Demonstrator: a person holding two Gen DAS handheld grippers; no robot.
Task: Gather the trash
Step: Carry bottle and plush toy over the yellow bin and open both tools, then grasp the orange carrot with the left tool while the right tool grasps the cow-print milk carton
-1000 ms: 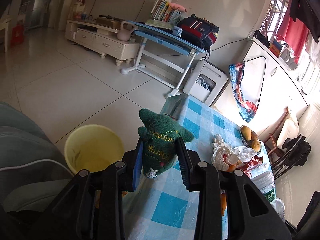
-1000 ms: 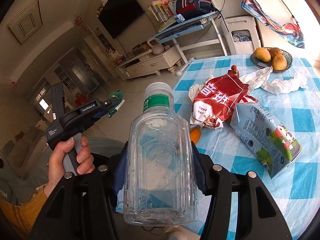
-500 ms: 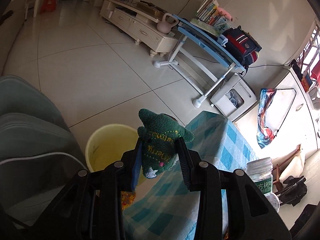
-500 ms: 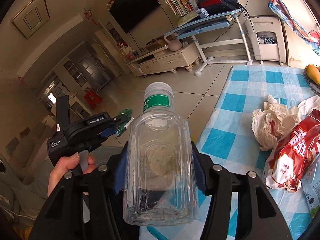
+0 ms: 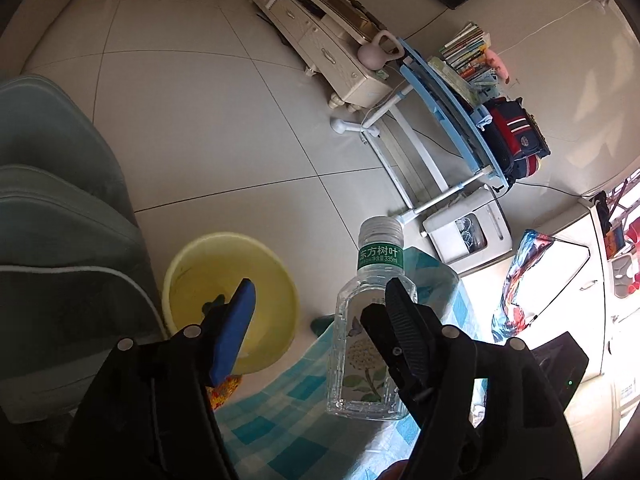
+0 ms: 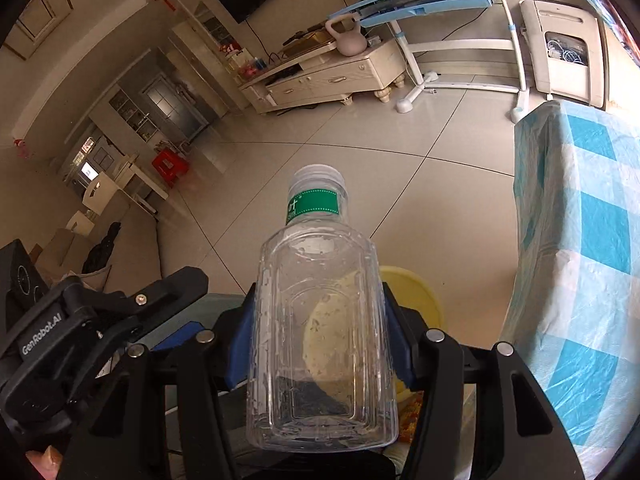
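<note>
My right gripper (image 6: 318, 300) was clamped on the clear, square-shouldered plastic bottle with the green neck label (image 6: 320, 340). Both blue pads pressed its flat sides low on the body, and the capped neck pointed forward, away from me. My left gripper (image 5: 320, 286) was spread wide and carried nothing.

The bottle hung in the air just beside the left gripper, above the gap between the round pale-yellow plastic bucket (image 5: 192, 256) on the floor and the edge of the table under its blue-and-white checked plastic cloth (image 6: 580, 240). From the left wrist camera it looked nearer the table side than the bucket's mouth.

That was my main worry. If I let go from there, I judged the bottle could clip the near rim or fall between the bucket and the table, then roll off across the glossy pale floor tiles (image 5: 240, 140). The bottle was empty and light, so it might also bounce out of the bucket if it dropped from too high.

The two tools were close together too. Swinging the right one across could knock the bottle against the left gripper's open finger and twist it in the pads, which held thin, slippery walls. A small dark green shape (image 5: 214, 303) showed inside the bucket behind my left pad. I could not tell what it was.
</note>
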